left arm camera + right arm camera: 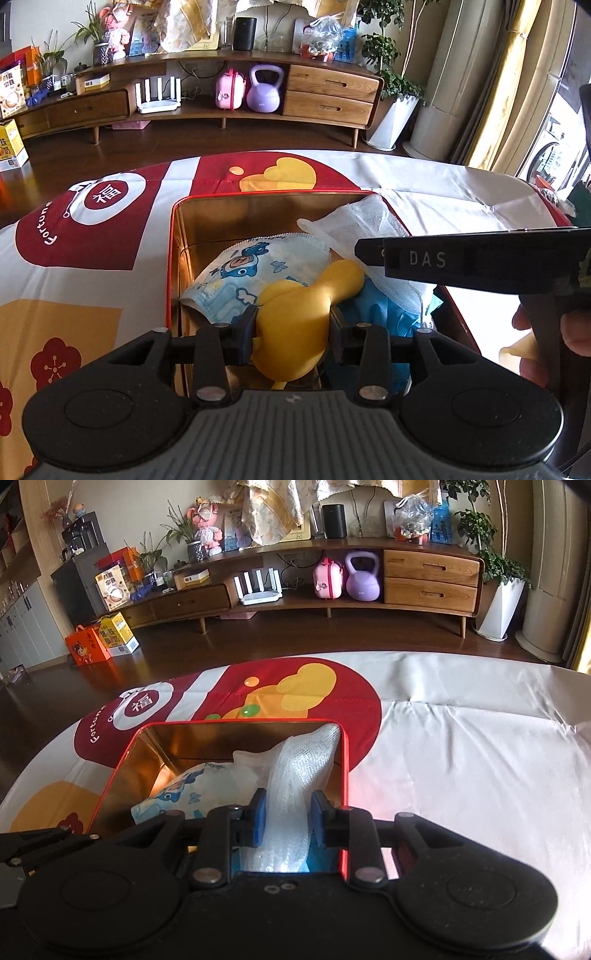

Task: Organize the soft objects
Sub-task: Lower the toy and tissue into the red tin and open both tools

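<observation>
Over the red tin (177, 236), my left gripper (293, 325) pinches a squashy yellow rubber toy (295, 306) at its waist. My right gripper (288, 816) brackets the light white gauze (291, 775), jaws narrow, grip unclear; both look easily crushed.

Long wooden TV cabinet (332, 602) against far wall, drawers at rt end. On its lower shelf: white router (260, 587) w/ antennas up, pink case (327, 578) touching purple kettlebell (362, 576). Black speaker (334, 516) on top, potted plants (96, 40) toward left end. Tall plant in white pot (502, 605) on floor at rt. Orange gift box (86, 646) & yellow carton (120, 635) on dark wood floor at left.
</observation>
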The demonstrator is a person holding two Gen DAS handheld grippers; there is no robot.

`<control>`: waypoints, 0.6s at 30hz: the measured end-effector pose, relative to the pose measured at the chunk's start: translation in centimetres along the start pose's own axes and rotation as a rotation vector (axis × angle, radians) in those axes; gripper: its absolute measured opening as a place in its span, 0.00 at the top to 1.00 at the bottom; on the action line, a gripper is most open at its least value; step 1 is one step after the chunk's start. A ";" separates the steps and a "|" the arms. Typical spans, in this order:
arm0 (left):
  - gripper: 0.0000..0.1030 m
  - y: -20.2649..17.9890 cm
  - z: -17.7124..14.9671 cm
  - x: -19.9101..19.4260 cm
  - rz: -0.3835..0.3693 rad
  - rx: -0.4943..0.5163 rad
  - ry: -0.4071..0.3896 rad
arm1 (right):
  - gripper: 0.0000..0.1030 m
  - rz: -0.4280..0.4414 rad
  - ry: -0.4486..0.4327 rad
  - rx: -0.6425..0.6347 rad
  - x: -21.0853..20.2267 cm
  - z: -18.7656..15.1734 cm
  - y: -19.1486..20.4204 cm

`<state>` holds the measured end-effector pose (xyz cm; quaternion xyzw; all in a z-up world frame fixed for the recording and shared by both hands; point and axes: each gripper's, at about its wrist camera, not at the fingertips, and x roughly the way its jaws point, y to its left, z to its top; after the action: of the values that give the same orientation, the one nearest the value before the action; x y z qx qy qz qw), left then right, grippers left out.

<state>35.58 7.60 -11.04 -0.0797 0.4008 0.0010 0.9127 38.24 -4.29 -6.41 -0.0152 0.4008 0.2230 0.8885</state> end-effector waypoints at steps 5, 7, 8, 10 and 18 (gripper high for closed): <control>0.50 0.0 -0.2 -0.3 -0.014 -0.012 0.001 | 0.69 -0.001 -0.007 0.005 -0.7 0.0 -0.2; 0.50 -0.1 -0.3 -0.5 -0.013 -0.011 0.003 | 0.67 -0.003 -0.010 0.006 -1.0 -0.1 -0.1; 0.50 -0.1 -0.4 -0.6 -0.014 -0.010 0.003 | 0.66 -0.001 -0.011 0.005 -1.2 -0.1 -0.2; 0.50 -0.1 -0.5 -0.9 -0.014 -0.008 0.002 | 0.65 -0.004 -0.015 0.007 -1.6 -0.2 -0.1; 0.49 -0.2 -0.7 -2.6 -0.017 -0.014 -0.008 | 0.55 -0.004 -0.029 0.010 -3.6 -0.3 0.0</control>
<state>33.31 7.45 -9.55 -0.0897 0.3966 -0.0035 0.9136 35.93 -5.74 -4.07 -0.0086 0.3888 0.2193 0.8948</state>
